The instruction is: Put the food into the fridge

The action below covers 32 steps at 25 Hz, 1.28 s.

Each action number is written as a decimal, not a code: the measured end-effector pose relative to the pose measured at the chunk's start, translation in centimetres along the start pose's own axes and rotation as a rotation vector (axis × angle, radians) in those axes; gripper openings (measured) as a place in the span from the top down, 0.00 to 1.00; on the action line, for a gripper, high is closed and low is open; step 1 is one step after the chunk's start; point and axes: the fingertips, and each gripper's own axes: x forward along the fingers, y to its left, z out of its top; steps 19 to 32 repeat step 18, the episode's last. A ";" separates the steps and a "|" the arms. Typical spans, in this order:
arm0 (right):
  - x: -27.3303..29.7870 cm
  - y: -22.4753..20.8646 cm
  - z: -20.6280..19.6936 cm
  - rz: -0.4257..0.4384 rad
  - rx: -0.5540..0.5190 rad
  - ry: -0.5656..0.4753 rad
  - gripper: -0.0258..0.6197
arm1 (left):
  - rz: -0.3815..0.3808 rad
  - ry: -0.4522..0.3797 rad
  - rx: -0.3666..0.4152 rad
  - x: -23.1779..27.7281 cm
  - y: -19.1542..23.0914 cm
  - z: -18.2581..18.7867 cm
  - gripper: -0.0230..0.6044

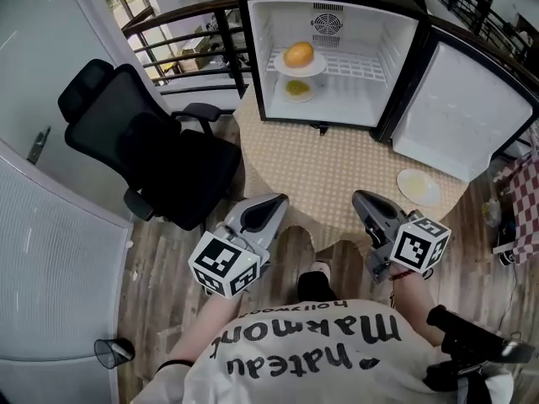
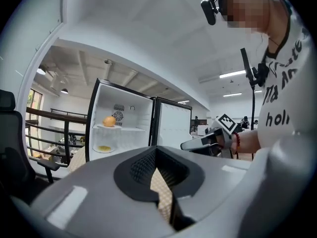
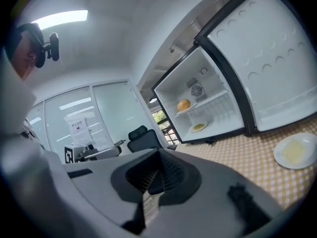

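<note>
A small fridge (image 1: 335, 3) stands open on the table, its door (image 1: 463, 108) swung to the right. On its wire shelf a round orange food (image 1: 299, 55) sits on a white plate. Below it lies a plate with yellow food (image 1: 296, 89). Another plate with pale yellow food (image 1: 418, 187) rests on the checked tablecloth (image 1: 328, 167) at the right. My left gripper (image 1: 271, 202) and my right gripper (image 1: 364, 200) hover at the table's near edge, both shut with nothing between their jaws. The right gripper view shows the table plate (image 3: 296, 151) to the right of its jaws.
A black office chair (image 1: 143, 141) stands left of the table. A dark railing (image 1: 194, 49) runs behind it. A glass partition (image 1: 50, 251) lies at the far left. The person's torso fills the bottom of the head view.
</note>
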 end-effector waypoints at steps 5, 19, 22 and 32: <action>-2.8 2.4 -2.4 -0.018 -0.005 -0.008 0.94 | -0.016 -0.003 -0.027 -2.9 -2.9 -1.5 0.96; -6.0 8.7 -4.3 -0.028 -0.030 -0.019 0.94 | -0.053 -0.023 -0.016 -8.6 -6.8 -1.1 0.96; -6.0 8.7 -4.3 -0.028 -0.030 -0.019 0.94 | -0.053 -0.023 -0.016 -8.6 -6.8 -1.1 0.96; -6.0 8.7 -4.3 -0.028 -0.030 -0.019 0.94 | -0.053 -0.023 -0.016 -8.6 -6.8 -1.1 0.96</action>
